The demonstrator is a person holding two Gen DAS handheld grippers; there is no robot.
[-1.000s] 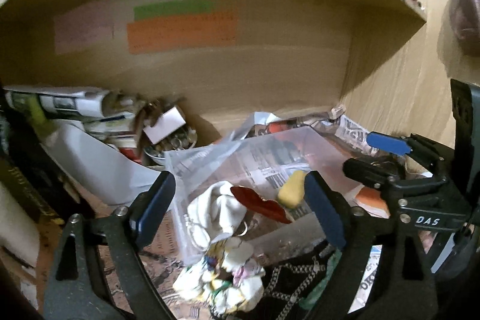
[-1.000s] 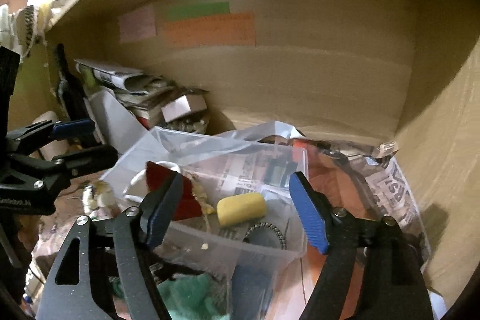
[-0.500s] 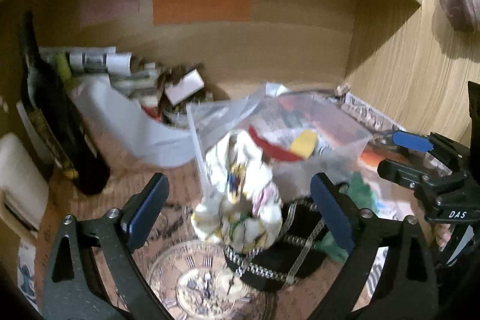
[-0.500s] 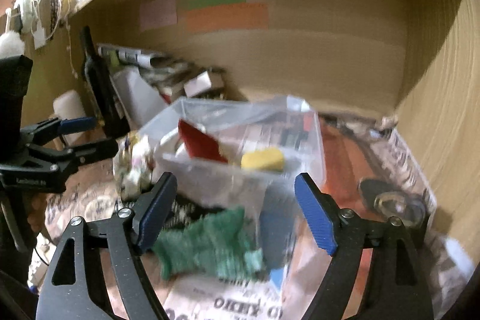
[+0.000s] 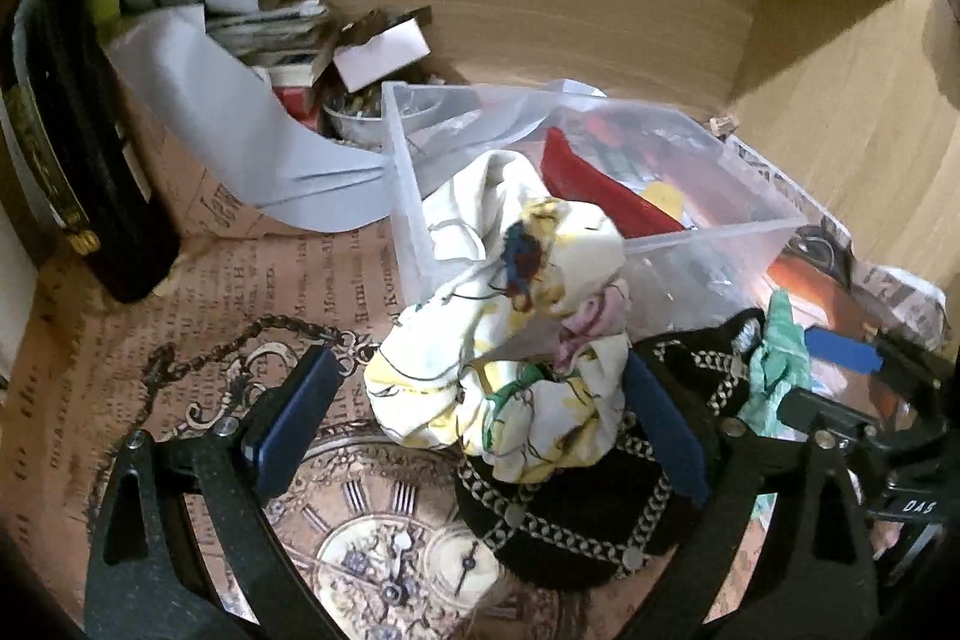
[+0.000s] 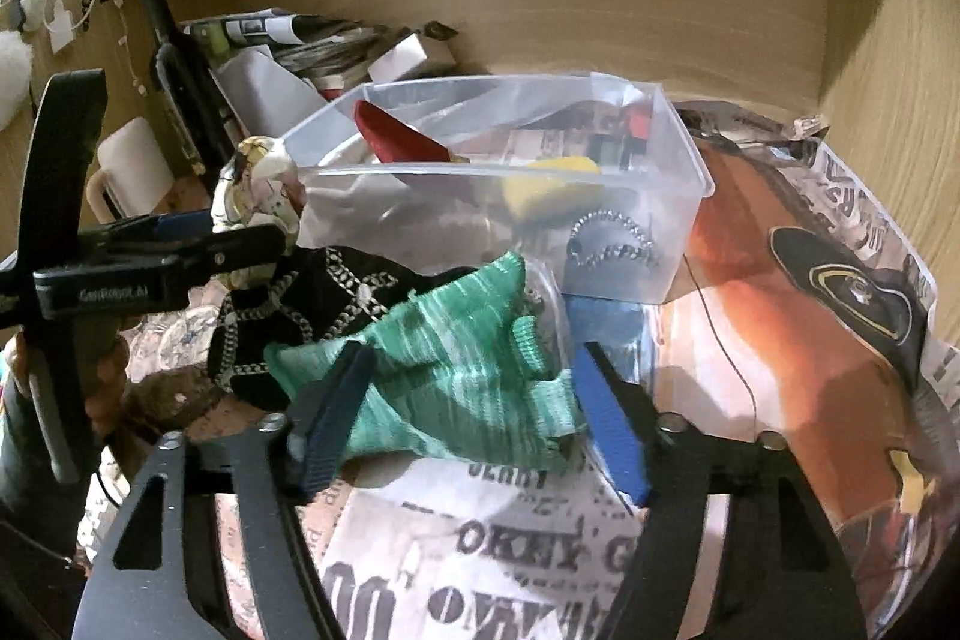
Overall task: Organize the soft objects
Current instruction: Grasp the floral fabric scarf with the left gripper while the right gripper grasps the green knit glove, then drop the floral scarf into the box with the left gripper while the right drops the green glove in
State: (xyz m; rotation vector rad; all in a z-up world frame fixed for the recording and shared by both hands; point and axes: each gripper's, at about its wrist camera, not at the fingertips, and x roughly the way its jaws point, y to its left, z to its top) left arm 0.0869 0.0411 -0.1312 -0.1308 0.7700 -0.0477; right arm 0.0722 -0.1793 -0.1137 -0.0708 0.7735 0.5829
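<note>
At the left edge of the left wrist view, the frame is cutting off a dark bottle (image 5: 72, 148). The floral cloth (image 5: 510, 340) is hiding part of the black chain-patterned fabric (image 5: 576, 514) beneath it. In the right wrist view, the clear bin's (image 6: 678, 196) cloudy wall is blurring a yellow object (image 6: 540, 196), and the green knit cloth (image 6: 456, 364) is covering printed newspaper (image 6: 510, 550) lettering at lower centre.

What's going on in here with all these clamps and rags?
A person is sorting soft things with two hand-held tools. The left gripper is open around a floral cloth bundle sitting on a black chain-patterned fabric. The right gripper is open around a green knitted cloth. Both lie just outside the clear plastic bin.
</note>
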